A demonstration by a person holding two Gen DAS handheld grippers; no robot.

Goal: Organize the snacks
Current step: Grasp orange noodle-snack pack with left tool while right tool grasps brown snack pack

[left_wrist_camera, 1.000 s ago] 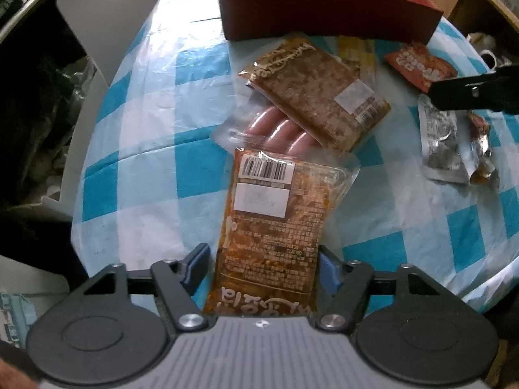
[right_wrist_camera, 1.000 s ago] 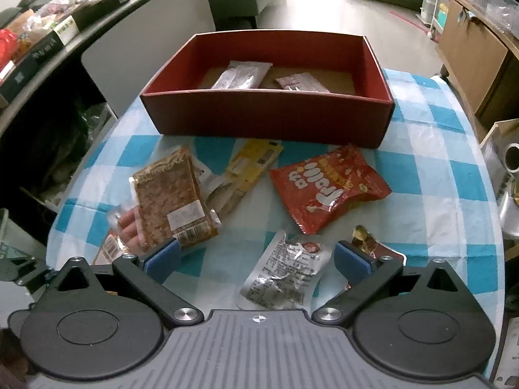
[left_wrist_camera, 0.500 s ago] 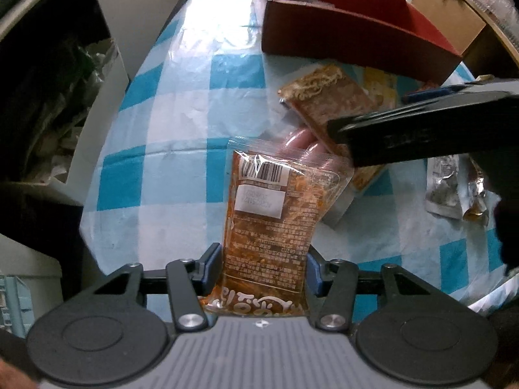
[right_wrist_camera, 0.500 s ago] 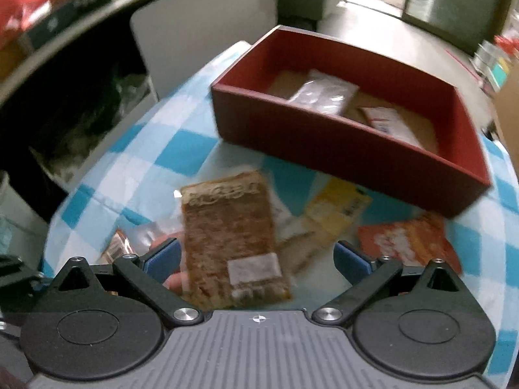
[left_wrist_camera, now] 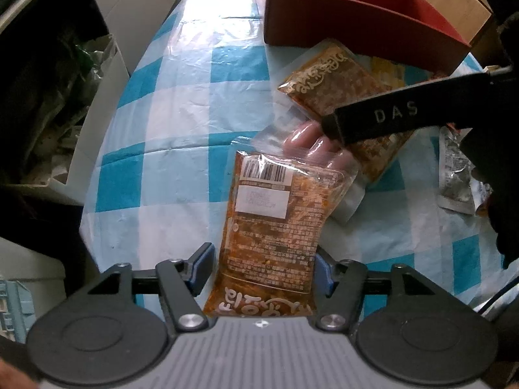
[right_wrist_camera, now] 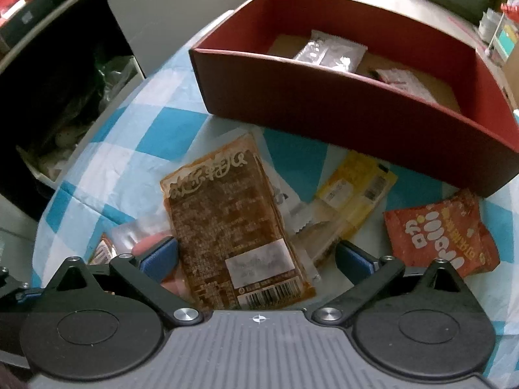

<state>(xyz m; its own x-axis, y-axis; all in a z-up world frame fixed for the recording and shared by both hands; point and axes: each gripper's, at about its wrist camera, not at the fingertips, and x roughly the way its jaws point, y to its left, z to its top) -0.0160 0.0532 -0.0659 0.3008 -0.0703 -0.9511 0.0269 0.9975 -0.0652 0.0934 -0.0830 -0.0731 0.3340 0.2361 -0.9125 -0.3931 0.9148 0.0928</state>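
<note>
My left gripper (left_wrist_camera: 264,267) is shut on a brown spicy snack packet (left_wrist_camera: 275,227) and holds it by its near end above the checked table. My right gripper (right_wrist_camera: 256,261) is open, its fingers either side of a second brown packet (right_wrist_camera: 227,223) that lies on a sausage pack (left_wrist_camera: 311,139). The right gripper's body (left_wrist_camera: 399,113) crosses the left wrist view over that packet. The red box (right_wrist_camera: 324,103) stands beyond and holds two packets (right_wrist_camera: 331,52).
A yellow packet (right_wrist_camera: 356,191) and a red-orange snack bag (right_wrist_camera: 444,233) lie right of the brown packet, before the box. A silver packet (left_wrist_camera: 454,175) lies at the right. The table's left edge (left_wrist_camera: 107,129) drops off to dark shelving and bags.
My right gripper has moved left and down over the second brown packet. My left gripper has closed on its packet and shifted a little left.
</note>
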